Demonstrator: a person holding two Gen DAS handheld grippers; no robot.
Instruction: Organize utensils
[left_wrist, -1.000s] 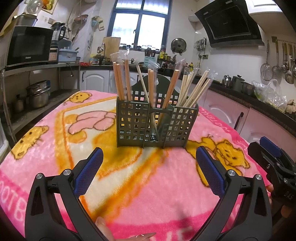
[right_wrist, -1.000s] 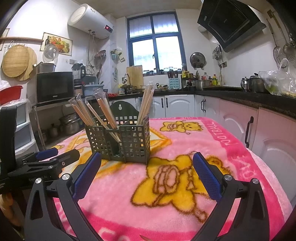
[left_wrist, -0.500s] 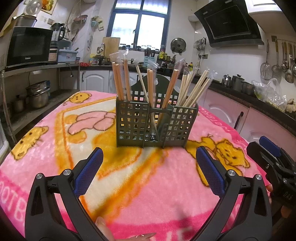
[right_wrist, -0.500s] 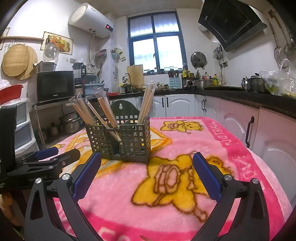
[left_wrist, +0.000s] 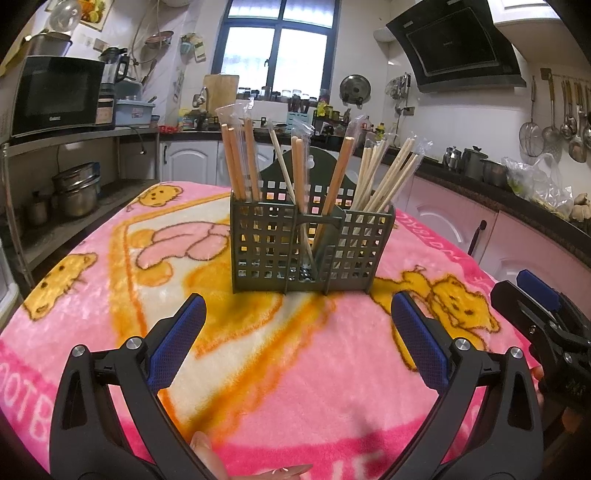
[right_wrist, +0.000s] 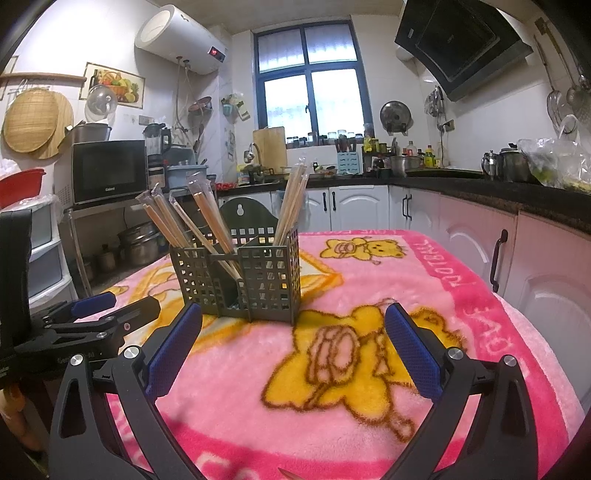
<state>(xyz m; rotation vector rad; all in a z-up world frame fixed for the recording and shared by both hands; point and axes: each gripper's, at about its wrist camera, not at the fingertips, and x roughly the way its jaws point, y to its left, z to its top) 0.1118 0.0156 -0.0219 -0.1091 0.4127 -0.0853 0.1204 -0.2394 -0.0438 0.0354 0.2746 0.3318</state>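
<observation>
— Pink fleece blanket (left_wrist: 332, 369) over the bench; we see the dark green holder (left_wrist: 310, 243) upright mid-blanket, wrapped chopsticks (left_wrist: 384, 173) standing in its compartments.

— And our tools? Left hand-held gripper (left_wrist: 299, 343) spread wide, empty, short of the holder; right hand-held gripper (right_wrist: 291, 347) likewise spread, empty.

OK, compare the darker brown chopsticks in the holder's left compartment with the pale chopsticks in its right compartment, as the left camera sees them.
The darker brown chopsticks look thicker and stand nearly upright in the dark green plastic grid holder; the pale chopsticks look thinner. The pale ones lean right and fan apart, while the brown ones stay bunched. Both sets are wooden, stand on end, and seem to be in clear wrappers.
</observation>
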